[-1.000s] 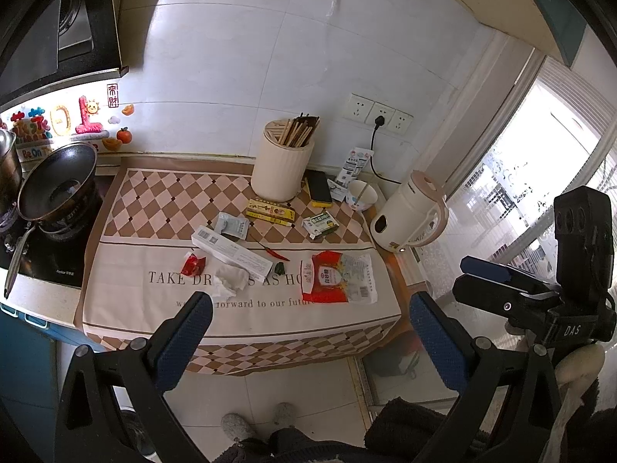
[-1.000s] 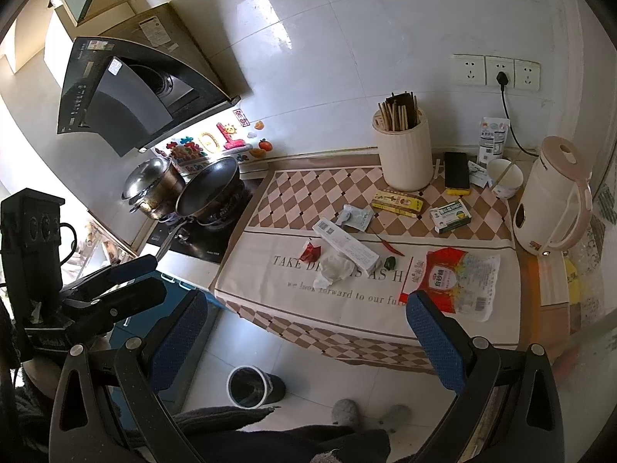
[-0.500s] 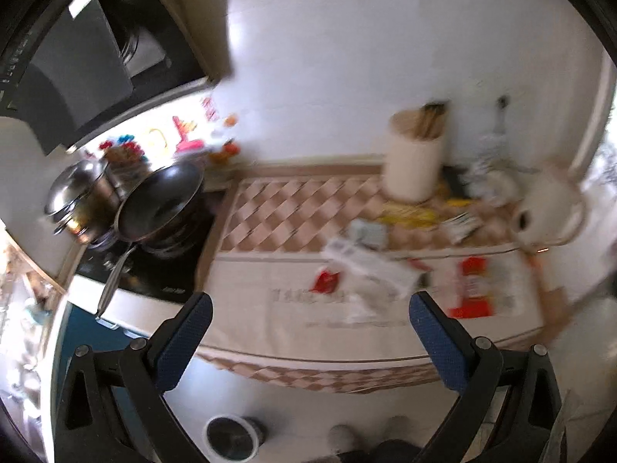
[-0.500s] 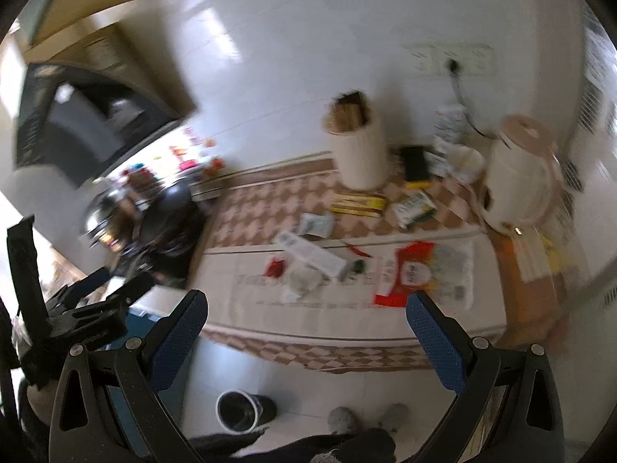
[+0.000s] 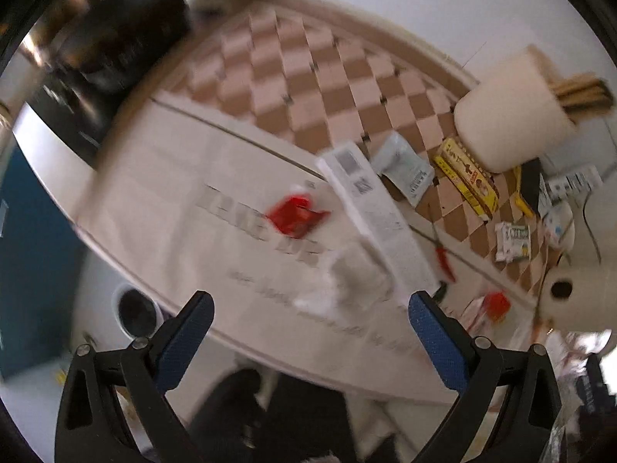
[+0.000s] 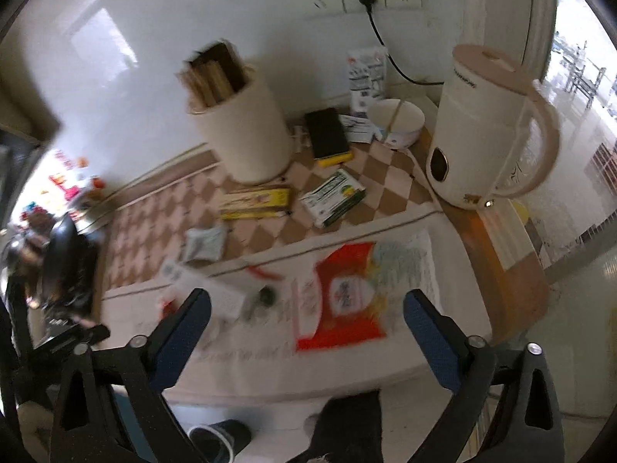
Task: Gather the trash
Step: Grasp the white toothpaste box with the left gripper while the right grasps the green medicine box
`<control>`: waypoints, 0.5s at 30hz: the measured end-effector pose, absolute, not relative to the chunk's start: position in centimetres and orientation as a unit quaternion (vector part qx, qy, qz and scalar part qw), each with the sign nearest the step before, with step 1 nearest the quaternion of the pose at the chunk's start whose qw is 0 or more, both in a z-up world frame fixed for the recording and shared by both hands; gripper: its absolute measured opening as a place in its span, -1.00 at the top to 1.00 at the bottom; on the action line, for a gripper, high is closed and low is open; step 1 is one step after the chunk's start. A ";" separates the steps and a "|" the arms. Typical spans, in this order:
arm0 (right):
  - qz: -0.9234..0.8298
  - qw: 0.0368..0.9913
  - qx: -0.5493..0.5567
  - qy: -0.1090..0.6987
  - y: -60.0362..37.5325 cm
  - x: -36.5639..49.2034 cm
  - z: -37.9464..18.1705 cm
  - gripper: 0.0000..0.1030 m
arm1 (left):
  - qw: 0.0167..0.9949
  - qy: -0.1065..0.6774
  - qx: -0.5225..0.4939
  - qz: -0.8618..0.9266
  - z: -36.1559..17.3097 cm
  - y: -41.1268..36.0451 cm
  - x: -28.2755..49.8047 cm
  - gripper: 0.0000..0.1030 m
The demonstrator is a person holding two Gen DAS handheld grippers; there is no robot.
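Left wrist view: checkered cloth (image 5: 316, 77) covers counter, bin (image 5: 135, 310) below.

Your left gripper (image 5: 310, 320) and right gripper (image 6: 306, 316) match — black triangular frames, silver screws, blue textured pads (image 5: 435, 343) on each finger.

Motion blur smears most of the left wrist view: the print on the cloth (image 5: 266, 227) is unreadable, and the red wrapper (image 5: 297, 214) and crumpled white tissue (image 5: 347, 281) lose their edges. The dark pan (image 5: 115, 38) at far left is a streak, cut by the frame. The white bin (image 5: 133, 310) on the floor is half hidden under the counter edge. In the right wrist view, the red-and-white bag (image 6: 347, 293) label cannot be read, and the near-left litter is too blurred to tell apart.
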State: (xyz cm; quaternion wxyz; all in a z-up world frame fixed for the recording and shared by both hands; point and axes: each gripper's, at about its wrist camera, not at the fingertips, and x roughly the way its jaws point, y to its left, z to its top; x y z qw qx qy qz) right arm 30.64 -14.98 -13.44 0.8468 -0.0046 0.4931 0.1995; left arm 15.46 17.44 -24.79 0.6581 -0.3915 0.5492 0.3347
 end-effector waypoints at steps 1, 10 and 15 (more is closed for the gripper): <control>0.192 0.844 -0.006 0.500 -14.4 33.0 -14.7 -0.92 | 0.645 0.554 -0.414 0.326 -26.2 17.5 17.1 -0.97; 0.166 0.806 -0.018 0.568 -10.7 47.4 -22.9 -0.92 | 0.558 0.590 -0.482 0.328 -34.5 19.0 26.3 -0.40; 0.139 0.787 -0.002 0.602 -9.6 52.4 -27.2 -0.92 | 0.536 0.614 -0.454 0.361 -36.3 18.5 27.9 -0.01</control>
